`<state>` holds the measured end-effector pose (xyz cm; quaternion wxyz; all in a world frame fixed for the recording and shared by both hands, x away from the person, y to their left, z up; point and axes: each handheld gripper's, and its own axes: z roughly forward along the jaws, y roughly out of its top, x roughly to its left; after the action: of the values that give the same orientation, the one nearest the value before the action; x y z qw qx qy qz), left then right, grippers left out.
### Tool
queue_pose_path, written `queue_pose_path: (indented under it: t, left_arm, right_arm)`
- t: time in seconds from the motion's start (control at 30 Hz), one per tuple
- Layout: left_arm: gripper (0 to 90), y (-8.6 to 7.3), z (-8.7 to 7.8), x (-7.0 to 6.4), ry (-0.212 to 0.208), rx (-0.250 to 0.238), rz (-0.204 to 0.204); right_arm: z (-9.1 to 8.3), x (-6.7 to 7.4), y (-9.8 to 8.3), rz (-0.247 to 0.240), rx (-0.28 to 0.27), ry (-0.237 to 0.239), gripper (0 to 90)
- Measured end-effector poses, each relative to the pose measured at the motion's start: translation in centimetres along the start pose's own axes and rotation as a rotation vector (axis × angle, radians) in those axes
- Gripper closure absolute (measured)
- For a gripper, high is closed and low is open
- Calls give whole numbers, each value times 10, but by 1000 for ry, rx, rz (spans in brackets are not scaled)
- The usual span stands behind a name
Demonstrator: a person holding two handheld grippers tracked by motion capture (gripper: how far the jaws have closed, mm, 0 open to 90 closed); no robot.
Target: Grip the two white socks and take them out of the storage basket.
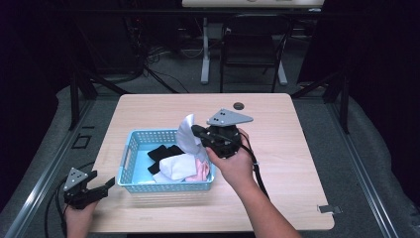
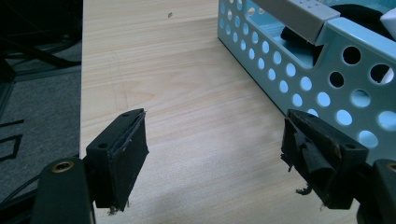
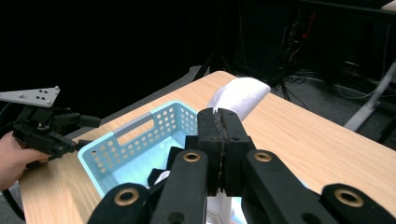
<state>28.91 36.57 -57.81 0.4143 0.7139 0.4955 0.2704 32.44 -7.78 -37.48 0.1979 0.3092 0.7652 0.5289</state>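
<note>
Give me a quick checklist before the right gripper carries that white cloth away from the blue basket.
1. Right gripper shut on the white cloth: ok.
2. Cloth fully lifted out of the blue basket: not ok, its lower end hangs inside.
3. Cloth free of the other clothes: cannot tell.
4. Left gripper open, empty, beside the basket: ok.
5. Basket flat on the table: ok.
6. Bare tabletop to the right of the basket for setting down: ok.
</note>
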Motion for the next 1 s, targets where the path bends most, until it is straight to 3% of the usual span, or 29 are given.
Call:
queue_pose_path:
  t: [0.33, 0.4, 0.57, 0.8, 0.93, 1.0]
  left_arm:
    - [223, 0, 0, -1, -1, 5, 3]
    - [223, 0, 0, 0, 0, 5, 2]
    - [223, 0, 0, -1, 0, 5, 3]
    - [223, 0, 0, -1, 1, 8, 6]
    - [223, 0, 0, -1, 1, 9, 5]
    - [223, 0, 0, -1, 1, 8, 3]
  right_arm:
    - [-40, -6, -11, -5, -11, -42, 891]
    - [-55, -10, -18, 7, -19, -64, 891]
    - [-74, -18, -36, 28, -6, -107, 891]
    - [-83, -26, -65, 38, 41, -177, 891]
    - [-82, -30, -80, 56, 64, -185, 891]
    - [-78, -34, -95, 73, 89, -189, 891]
